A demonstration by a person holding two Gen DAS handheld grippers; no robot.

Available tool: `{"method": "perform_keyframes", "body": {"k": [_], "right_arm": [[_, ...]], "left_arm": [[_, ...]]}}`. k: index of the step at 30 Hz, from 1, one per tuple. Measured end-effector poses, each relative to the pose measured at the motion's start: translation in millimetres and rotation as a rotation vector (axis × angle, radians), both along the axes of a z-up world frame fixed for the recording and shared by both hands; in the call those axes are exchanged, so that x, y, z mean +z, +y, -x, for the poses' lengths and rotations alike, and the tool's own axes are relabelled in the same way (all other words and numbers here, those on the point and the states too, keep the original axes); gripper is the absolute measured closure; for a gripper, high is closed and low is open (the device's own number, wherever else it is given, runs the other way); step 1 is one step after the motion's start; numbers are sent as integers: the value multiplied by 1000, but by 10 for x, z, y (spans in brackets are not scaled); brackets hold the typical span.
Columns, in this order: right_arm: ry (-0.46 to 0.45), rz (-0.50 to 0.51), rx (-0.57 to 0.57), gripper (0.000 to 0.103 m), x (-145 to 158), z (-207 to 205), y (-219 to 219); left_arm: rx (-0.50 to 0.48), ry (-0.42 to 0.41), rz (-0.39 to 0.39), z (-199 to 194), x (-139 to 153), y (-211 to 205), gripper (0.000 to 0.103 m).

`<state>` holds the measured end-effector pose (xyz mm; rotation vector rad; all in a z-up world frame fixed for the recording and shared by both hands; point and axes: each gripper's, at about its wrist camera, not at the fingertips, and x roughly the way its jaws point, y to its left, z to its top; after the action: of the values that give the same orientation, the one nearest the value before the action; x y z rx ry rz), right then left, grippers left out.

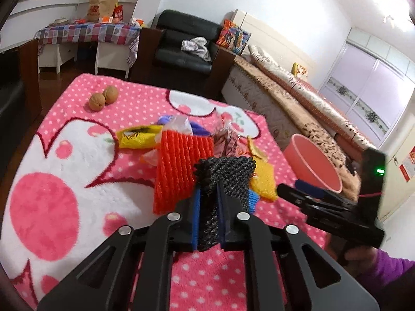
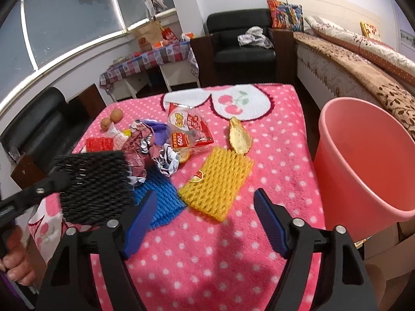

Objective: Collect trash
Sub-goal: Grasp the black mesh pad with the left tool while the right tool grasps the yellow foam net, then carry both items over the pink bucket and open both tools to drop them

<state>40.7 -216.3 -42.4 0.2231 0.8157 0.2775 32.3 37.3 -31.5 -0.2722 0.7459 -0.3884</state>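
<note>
While my left gripper [image 1: 208,194] pinched the black foam net [image 1: 225,173], its blue pads were pressed into the net's near end; the net's long axis ran forward along the fingers, far end pointing away and up, clear of the pink dotted blanket [image 1: 77,98]. My right gripper [image 2: 205,215] was spread wide with nothing between the pads, low over the blanket. Just ahead of it lay the yellow foam net [image 2: 216,184], flat, long axis on a diagonal toward the pink bucket [image 2: 363,160]; the blue foam net [image 2: 160,197] lay beside it.
</note>
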Motion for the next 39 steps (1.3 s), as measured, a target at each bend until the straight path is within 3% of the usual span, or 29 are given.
{"method": "perform_keyframes", "body": {"k": [5, 9, 12, 23, 30, 39], "right_arm": [[75, 34, -25, 47, -134, -179, 43], [139, 32, -26, 83, -256, -254, 19], [126, 23, -32, 94, -226, -200, -31], [-18, 2, -54, 95, 271, 257, -377], [-88, -1, -156, 95, 497, 385, -860], [-100, 34, -287, 95, 506, 327, -1468]], "left_arm": [[-3, -23, 26, 63, 108, 93, 92], [-7, -36, 29, 66, 146, 120, 92], [-11, -30, 36, 33, 156, 118, 92], [-38, -51, 34, -39, 325, -192, 92], [-100, -85, 8, -155, 506, -718, 92], [-184, -100, -9, -493, 598, -1528, 92]]}}
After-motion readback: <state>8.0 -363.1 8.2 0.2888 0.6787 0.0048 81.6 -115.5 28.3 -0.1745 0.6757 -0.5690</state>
